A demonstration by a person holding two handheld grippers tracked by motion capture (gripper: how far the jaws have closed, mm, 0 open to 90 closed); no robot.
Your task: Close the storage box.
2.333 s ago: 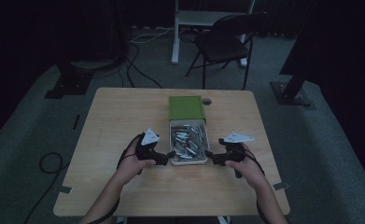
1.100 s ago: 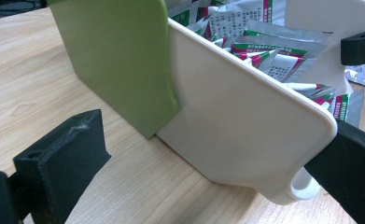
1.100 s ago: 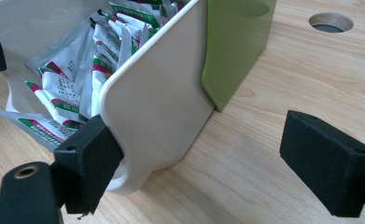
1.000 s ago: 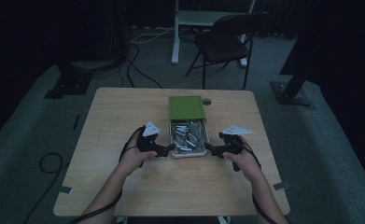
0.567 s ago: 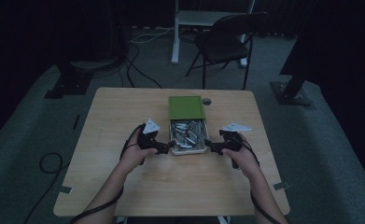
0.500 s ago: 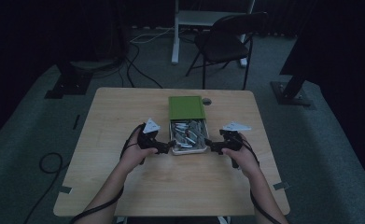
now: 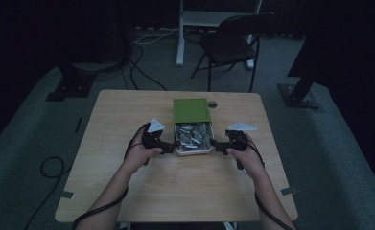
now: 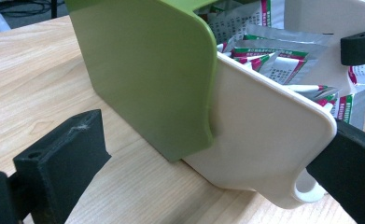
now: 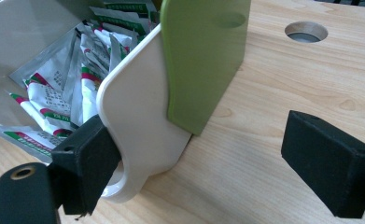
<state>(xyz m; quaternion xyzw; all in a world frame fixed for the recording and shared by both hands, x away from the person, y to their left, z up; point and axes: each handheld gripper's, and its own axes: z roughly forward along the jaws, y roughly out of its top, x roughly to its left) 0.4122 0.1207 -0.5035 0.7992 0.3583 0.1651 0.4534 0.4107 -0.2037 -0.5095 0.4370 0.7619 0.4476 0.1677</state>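
Note:
A white box (image 7: 193, 151) of silver sachets (image 7: 193, 134) sits mid-table, its far half under a green lid (image 7: 191, 110). My left gripper (image 7: 169, 148) is at the box's near left corner and my right gripper (image 7: 216, 145) at its near right corner. In the left gripper view the open left gripper (image 8: 213, 140) straddles the white side wall (image 8: 264, 135), where the green lid (image 8: 147, 70) overlaps it. The right gripper (image 9: 208, 158) is open too. Its left finger (image 9: 84, 163) touches the box's looped corner tab (image 9: 124, 182), and the other finger rests over bare table.
A round cable hole (image 7: 212, 103) lies in the wooden table (image 7: 127, 115) just right of the lid. A black chair (image 7: 228, 43) and a white desk leg stand behind the table. Cables trail over the floor at the left.
Both grippers have moved away from the person and closed in on the box's near corners. The uncovered part of the white box is shorter, having slid further under the green lid.

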